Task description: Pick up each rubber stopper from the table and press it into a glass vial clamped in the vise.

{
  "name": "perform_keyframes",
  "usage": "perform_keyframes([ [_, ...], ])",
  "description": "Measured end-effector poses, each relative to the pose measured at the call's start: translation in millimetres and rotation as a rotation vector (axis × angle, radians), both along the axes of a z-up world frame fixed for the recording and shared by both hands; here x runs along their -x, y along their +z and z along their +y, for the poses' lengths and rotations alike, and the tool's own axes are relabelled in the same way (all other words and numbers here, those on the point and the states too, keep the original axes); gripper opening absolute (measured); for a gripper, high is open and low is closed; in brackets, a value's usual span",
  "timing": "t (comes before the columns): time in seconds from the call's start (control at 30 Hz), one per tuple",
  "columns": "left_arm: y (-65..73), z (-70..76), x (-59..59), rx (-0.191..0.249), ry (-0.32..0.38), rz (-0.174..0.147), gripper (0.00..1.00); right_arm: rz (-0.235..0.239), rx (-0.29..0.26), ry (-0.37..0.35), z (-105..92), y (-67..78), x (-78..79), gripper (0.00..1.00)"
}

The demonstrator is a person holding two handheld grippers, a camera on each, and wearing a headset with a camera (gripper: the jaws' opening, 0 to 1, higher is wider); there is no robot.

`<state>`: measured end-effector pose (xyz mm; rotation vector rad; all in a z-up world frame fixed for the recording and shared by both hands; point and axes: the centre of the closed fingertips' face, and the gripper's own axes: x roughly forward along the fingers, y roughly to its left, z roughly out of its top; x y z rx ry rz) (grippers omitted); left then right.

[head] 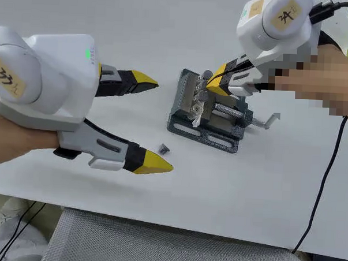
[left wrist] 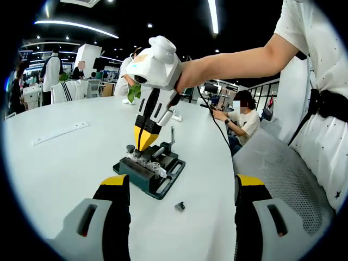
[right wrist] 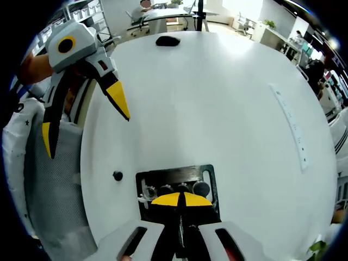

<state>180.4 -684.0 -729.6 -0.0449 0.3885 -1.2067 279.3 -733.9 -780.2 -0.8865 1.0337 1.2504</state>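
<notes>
Yellow-tipped, your left gripper (head: pixel 162 125) lies level over the table (head: pixel 246 185), jaws spread wide, with a loose rubber stopper (head: pixel 163 148) just beside its near tip. At the vise (head: pixel 182 129), your right gripper (head: pixel 214 86) slants down from the right, jaws pressed together above the clamped glass vials (head: pixel 197 110).

On the left gripper (head: pixel 162 125), well behind its fingers, a yellow sticker (head: pixel 6 77) reads "33"; the right gripper (head: pixel 213 88) carries a similar rear tag (head: pixel 286 14), seemingly "34".
</notes>
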Motion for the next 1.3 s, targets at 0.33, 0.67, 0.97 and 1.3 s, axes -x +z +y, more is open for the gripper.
perform_keyframes([
  [0.33, 0.3, -2.9, -0.4, 0.002, -0.006, 0.001, 0.77, 0.008, 0.018, -0.014, -2.5, -4.3, -1.6, 0.0],
  [0.67, -1.5, -3.5, -0.1, -0.002, -0.007, 0.005, 0.77, 0.006, 0.027, -0.006, -2.9, -3.9, -1.1, 0.0],
  [0.97, -1.5, -2.0, -0.1, -0.007, -0.004, 0.005, 0.77, 0.022, 0.021, -0.031, -2.7, -3.3, 2.4, 0.0],
  [1.3, -0.4, -1.5, 0.2, -0.003, 0.001, 0.005, 0.77, 0.009, 0.001, -0.037, -2.8, -0.1, 0.2, 0.0],
])
